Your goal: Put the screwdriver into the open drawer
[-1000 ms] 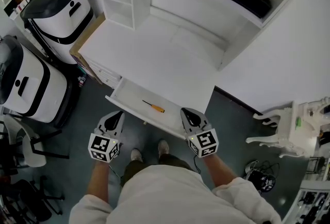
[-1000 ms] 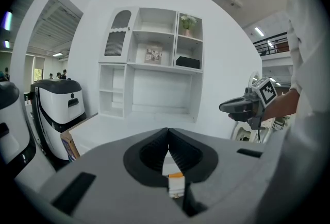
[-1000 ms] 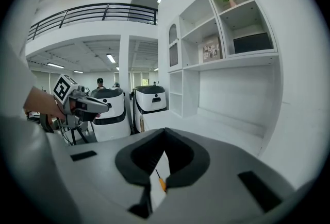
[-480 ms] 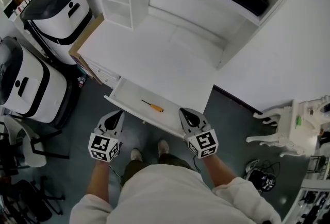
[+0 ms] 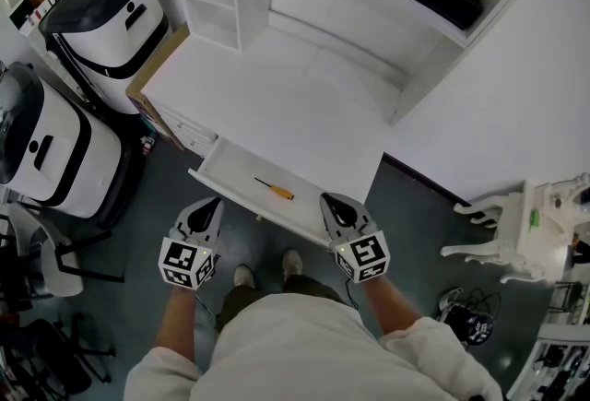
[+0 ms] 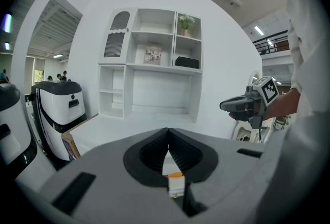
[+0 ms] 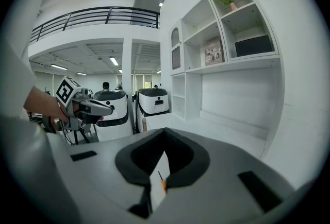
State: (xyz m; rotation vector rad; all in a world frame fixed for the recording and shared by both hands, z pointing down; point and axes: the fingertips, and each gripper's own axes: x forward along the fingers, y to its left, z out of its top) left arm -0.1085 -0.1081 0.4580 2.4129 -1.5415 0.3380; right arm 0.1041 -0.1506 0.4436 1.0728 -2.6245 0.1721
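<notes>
Orange-handled slim screwdriver [image 5: 276,190] lies inside the open white drawer [image 5: 226,171]; my left hand-held gripper [image 5: 213,204] and right hand-held gripper [image 5: 328,200], both pressed together and empty, hang just outside its front edge.

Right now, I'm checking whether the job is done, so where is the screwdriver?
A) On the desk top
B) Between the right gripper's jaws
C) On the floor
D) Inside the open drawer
D: the screwdriver lies flat on the bottom of the open drawer, while the left gripper and right gripper are shut and empty in front of it.
</notes>
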